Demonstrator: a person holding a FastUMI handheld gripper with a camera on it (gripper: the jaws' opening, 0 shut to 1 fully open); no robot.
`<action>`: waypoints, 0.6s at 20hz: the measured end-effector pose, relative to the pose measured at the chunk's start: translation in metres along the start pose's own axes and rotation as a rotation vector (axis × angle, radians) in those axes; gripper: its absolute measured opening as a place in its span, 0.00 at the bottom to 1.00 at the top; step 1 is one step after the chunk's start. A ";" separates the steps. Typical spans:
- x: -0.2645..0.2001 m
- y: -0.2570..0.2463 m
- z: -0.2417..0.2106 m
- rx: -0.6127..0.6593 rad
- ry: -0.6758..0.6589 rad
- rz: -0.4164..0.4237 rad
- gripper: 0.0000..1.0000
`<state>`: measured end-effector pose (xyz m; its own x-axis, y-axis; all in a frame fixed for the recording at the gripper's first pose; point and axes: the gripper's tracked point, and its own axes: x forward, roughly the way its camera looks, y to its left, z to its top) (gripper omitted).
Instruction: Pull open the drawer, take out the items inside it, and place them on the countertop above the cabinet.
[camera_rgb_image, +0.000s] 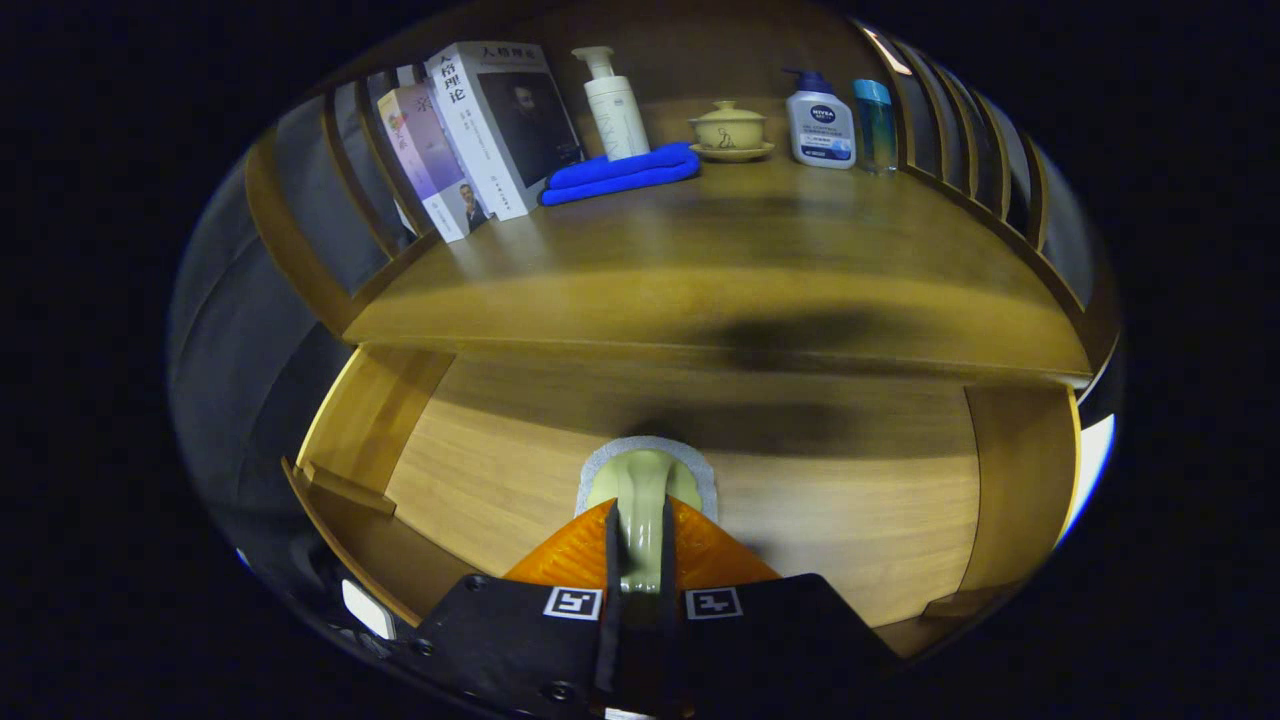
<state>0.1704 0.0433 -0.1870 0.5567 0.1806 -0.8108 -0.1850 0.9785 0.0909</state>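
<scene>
Clamped between my jaws (640, 560) is a pale green handle (640, 520), smooth and rounded, curving up to a broader head edged with a grey, spongy-looking pad (650, 452). Both fingers press on the handle's sides. I cannot tell what kind of tool it is. It sits over the open drawer (820, 530), whose floor is light wood with a fine straight grain; plain wooden side walls rise on either side of the fingers.

Beyond the drawer I see the counter (720, 300), a darker, glossy wood slab with a soft shadow across its near edge. Slatted wooden rails (960, 130) curve around both of its ends. Well back on it stand two books (470, 130) leaning together, then a folded blue cloth (620, 172) of plush texture with a white pump bottle (615, 105) just behind it. Further along sit a small cream lidded cup on a saucer (730, 130), a white pump bottle with a blue top (820, 125), and a slim translucent blue bottle (874, 122) beside it. Nothing stands on the near part of the counter.
</scene>
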 end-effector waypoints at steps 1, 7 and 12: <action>-0.003 0.001 0.001 -0.027 -0.025 0.001 0.16; -0.042 0.022 0.024 -0.152 -0.202 0.032 0.16; -0.080 0.040 0.057 -0.260 -0.387 0.019 0.16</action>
<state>0.1644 0.0739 -0.0851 0.8035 0.2708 -0.5302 -0.3679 0.9260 -0.0845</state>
